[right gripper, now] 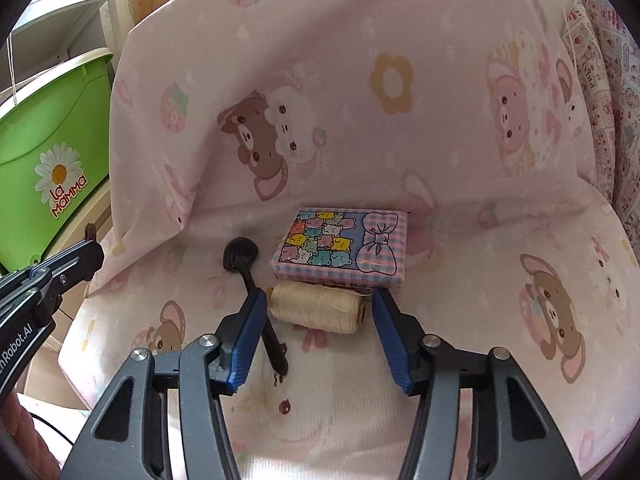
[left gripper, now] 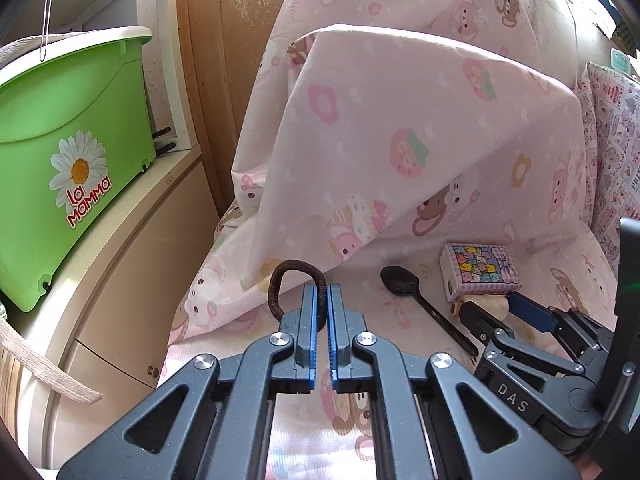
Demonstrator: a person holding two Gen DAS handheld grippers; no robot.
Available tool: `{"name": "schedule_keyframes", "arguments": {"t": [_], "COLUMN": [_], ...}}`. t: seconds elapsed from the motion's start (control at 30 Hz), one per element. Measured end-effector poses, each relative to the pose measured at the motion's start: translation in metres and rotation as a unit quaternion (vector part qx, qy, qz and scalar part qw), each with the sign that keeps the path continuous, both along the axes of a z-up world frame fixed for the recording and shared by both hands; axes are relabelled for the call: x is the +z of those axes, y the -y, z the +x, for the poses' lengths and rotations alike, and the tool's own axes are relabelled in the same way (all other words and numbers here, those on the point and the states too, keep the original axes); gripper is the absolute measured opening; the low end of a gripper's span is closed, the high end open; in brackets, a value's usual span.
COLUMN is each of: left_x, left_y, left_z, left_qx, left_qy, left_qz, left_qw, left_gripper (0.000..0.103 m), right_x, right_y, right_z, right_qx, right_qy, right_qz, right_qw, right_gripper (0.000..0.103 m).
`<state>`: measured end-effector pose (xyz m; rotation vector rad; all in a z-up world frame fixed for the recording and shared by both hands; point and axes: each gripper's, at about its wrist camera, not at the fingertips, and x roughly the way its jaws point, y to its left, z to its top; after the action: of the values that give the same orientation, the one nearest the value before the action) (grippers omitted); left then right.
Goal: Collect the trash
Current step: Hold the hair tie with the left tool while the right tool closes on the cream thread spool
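Observation:
My left gripper [left gripper: 323,292] is shut on a brown hair tie [left gripper: 280,280], whose loop sticks out to the left above the pink sheet. My right gripper [right gripper: 319,298] stands open around a cream thread spool [right gripper: 316,308] lying on its side. A small gap shows at each end, so the pads do not press on the spool. A black plastic spoon [right gripper: 240,256] lies just left of the spool, its handle passing under the left finger. A small tissue pack with coloured bears [right gripper: 340,248] rests right behind the spool.
A pink cartoon-print sheet [left gripper: 400,120] covers the seat and rises steeply behind the items. A green tub with a daisy label [left gripper: 60,152] stands on a cream cabinet [left gripper: 140,260] to the left. A patterned cushion [left gripper: 612,140] sits at the right.

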<state>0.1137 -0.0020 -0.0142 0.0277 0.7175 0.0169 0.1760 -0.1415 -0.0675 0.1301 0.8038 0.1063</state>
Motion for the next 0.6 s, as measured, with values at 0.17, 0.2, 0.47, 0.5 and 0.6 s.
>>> {"name": "schedule_keyframes", "arguments": {"t": [0.17, 0.2, 0.47, 0.5, 0.6], "left_x": [0.0, 0.0, -0.001, -0.001, -0.001], "left_y": [0.003, 0.003, 0.007, 0.007, 0.007], "left_z": [0.001, 0.001, -0.001, -0.001, -0.001], "left_qx": [-0.003, -0.003, -0.008, -0.008, -0.007], "left_qy": [-0.001, -0.002, -0.001, -0.001, -0.002], "left_qz": [0.001, 0.002, 0.007, 0.008, 0.011], "left_qw": [1.0, 1.0, 0.9999, 0.9999, 0.9999], "left_gripper": [0.004, 0.004, 0.004, 0.004, 0.004], "right_x": [0.0, 0.002, 0.006, 0.008, 0.015], "right_y": [-0.001, 0.0, 0.009, 0.008, 0.012], "right_z": [0.001, 0.0, -0.003, -0.007, -0.021], "right_qx": [0.016, 0.021, 0.028, 0.033, 0.025], "right_qy": [-0.003, -0.003, -0.009, -0.007, 0.017], "right_qz": [0.003, 0.008, 0.026, 0.029, 0.011], "right_qw": [1.0, 1.0, 0.999, 0.999, 0.999], "right_gripper": [0.033, 0.028, 0.022, 0.021, 0.02]}}
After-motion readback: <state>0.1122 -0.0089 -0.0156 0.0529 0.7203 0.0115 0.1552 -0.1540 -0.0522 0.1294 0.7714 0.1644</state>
